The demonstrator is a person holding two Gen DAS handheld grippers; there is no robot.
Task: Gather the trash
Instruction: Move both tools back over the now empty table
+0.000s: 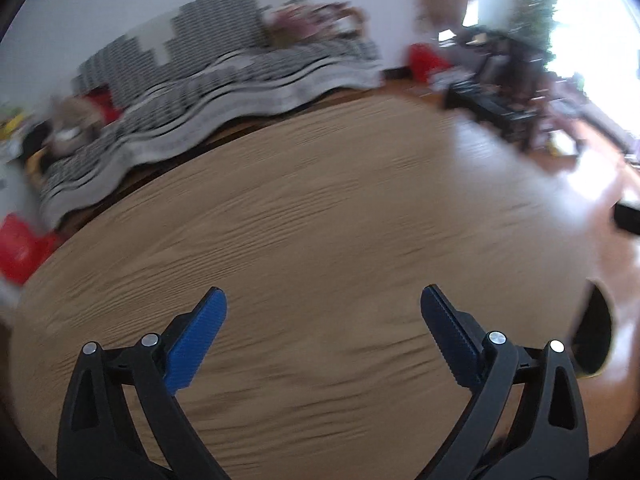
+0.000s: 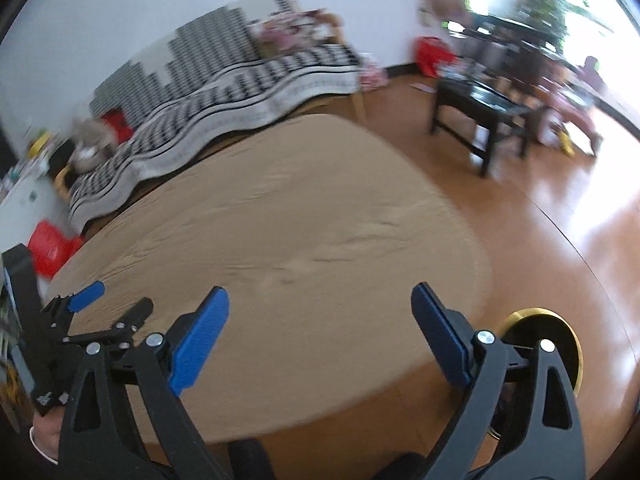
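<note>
Both grippers stand with jaws wide apart and nothing between them. The left gripper [image 1: 323, 300] hangs over a bare stretch of the round wooden table [image 1: 320, 208]; the right gripper [image 2: 320, 300] hovers over the same top nearer its edge, and in its view the left gripper [image 2: 86, 300] shows off to its left, also spread, with a hand [image 2: 46, 436] below it.

Just right of the right gripper, past the table edge and lower, sits a round black thing with a gold rim [image 2: 556, 344], possibly a bin, though blur and the finger in front leave that unsure. The left view shows the same dark round shape [image 1: 596, 336] to its right.

No trash is visible on the table ahead of either gripper, or anywhere in these pictures that I can make out. The floor [image 2: 560, 220] beyond is shiny and bare near the table; farther out lie a sofa under a checked throw [image 2: 224, 92], red bags [image 2: 52, 244] to the left, and a dark low table [image 2: 476, 108] to the right.

The main risk, as I judge it, is the heavy blur: a small scrap could go unseen, or a gripper could knock the table edge or the other gripper, since the two sit close side by side. Mistaking the red bags or the clutter for trash is another hazard.
</note>
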